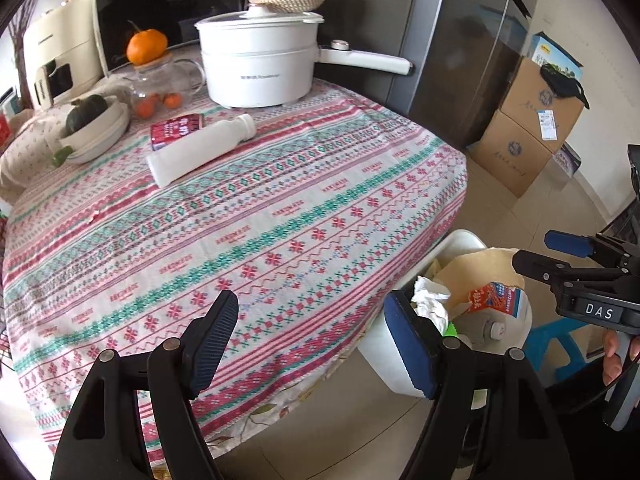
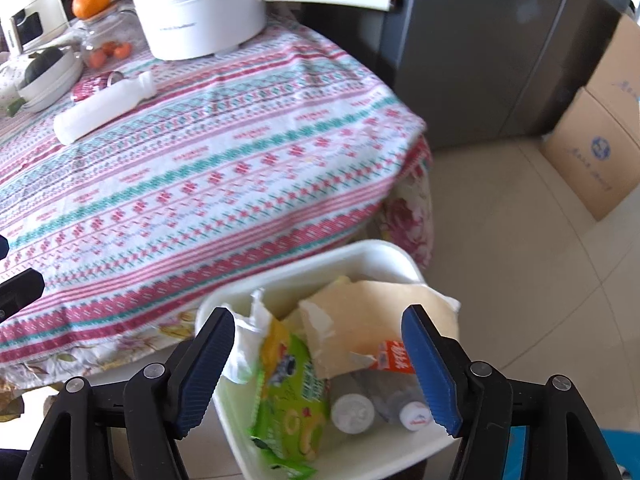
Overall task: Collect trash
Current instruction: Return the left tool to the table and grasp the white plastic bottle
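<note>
White plastic, smooth and cylindrical: the bottle (image 1: pixel 202 148) lies on its side on the table (image 1: pixel 280 216), toward the far left part of the cloth, with its narrow capped neck pointing to the far edge and the pot (image 1: pixel 258 66) and its flat base toward the near-left. Its long axis runs diagonally across the woven stripes. Just behind it, touching or nearly so, sits a small red printed pack (image 1: pixel 176 130); its material cannot be told.

Left gripper (image 1: pixel 316 338) hangs over the near right corner of the table, jaws apart and empty, ribbed dark pads bare. The bottle lies up and to the left of it, well apart. Right gripper (image 2: pixel 320 368) stands over the white bin (image 2: pixel 372 258) on the floor beside that same corner, jaws likewise apart with nothing clamped; only bin contents show between them.

Bin contents: crumpled tissue (image 2: pixel 244 344), a glossy green wrapper (image 2: pixel 288 396), torn tan cardboard (image 2: pixel 360 320), two capped clear bottles (image 2: pixel 356 412).

Judgement: the left gripper is the nearer to the bottle. A grasp across the barrel, jaws square to the diagonal axis, suits best; the smooth round body may roll.
</note>
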`<state>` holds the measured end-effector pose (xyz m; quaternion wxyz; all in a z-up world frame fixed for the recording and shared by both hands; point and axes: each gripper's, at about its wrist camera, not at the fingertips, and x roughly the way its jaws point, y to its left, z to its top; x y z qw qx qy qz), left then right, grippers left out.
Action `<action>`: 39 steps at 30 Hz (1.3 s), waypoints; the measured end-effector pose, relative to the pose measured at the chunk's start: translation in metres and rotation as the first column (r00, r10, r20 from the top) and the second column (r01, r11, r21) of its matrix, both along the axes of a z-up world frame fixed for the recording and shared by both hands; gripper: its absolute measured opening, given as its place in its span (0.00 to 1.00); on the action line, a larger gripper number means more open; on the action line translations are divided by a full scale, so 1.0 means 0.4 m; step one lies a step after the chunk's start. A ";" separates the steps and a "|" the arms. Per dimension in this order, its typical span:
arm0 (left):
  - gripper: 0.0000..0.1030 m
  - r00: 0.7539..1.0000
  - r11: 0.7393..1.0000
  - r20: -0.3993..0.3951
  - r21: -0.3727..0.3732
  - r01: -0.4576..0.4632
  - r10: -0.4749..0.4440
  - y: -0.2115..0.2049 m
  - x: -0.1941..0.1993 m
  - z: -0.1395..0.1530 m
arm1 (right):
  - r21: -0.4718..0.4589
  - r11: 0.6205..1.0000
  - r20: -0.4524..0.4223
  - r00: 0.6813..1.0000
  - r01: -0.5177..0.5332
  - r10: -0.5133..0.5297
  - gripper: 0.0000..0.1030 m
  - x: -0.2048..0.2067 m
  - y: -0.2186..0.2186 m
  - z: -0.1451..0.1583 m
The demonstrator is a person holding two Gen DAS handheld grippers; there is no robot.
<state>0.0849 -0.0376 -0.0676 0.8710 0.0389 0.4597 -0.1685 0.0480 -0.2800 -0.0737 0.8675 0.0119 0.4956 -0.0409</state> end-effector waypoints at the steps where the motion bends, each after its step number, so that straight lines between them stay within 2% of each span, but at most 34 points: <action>1: 0.76 1.000 1.000 0.004 0.003 -0.016 0.016 0.019 0.002 0.001 | 0.008 1.000 0.004 1.000 -0.008 0.008 0.72 0.006 0.012 0.001; 6: 0.76 0.994 0.994 0.004 0.008 -0.113 0.113 0.132 0.018 -0.003 | 0.061 0.997 0.010 0.999 -0.051 0.050 0.75 0.053 0.095 0.004; 11: 0.76 0.985 0.984 -0.008 0.031 -0.174 0.175 0.230 0.061 -0.013 | 0.058 0.992 -0.012 0.993 -0.113 0.114 0.75 0.116 0.187 -0.005; 17: 0.76 0.995 0.993 0.033 0.073 -0.095 0.093 0.270 0.187 0.000 | 0.067 0.986 -0.042 0.987 -0.152 0.155 0.75 0.229 0.245 0.012; 23: 0.76 0.997 0.986 0.022 0.157 0.063 -0.068 0.210 0.394 -0.038 | 0.113 0.982 -0.035 0.987 -0.151 0.155 0.78 0.351 0.246 0.013; 26: 0.76 0.984 0.954 -0.003 0.242 0.175 -0.179 0.149 0.498 -0.076 | 0.111 0.977 0.006 0.984 -0.180 0.181 0.78 0.386 0.235 0.001; 28: 0.75 0.964 0.915 -0.023 0.308 0.260 -0.266 0.104 0.555 -0.098 | 0.059 0.977 0.020 0.978 -0.207 0.206 0.78 0.392 0.223 -0.015; 30: 0.72 0.946 0.884 -0.060 0.342 0.319 -0.318 0.068 0.609 -0.119 | -0.010 0.977 0.023 0.977 -0.214 0.214 0.78 0.392 0.204 -0.035; 34: 0.65 0.925 0.841 -0.153 0.386 0.379 -0.347 0.015 0.686 -0.166 | -0.087 0.966 -0.016 0.970 -0.241 0.241 0.78 0.395 0.163 -0.076; 37: 0.62 0.921 0.816 -0.186 0.429 0.388 -0.341 -0.001 0.712 -0.192 | -0.030 0.972 -0.017 0.972 -0.234 0.233 0.78 0.389 0.137 -0.067; 39: 0.61 0.926 0.815 -0.203 0.440 0.378 -0.320 -0.005 0.724 -0.202 | -0.014 0.971 -0.016 0.971 -0.238 0.238 0.78 0.386 0.136 -0.058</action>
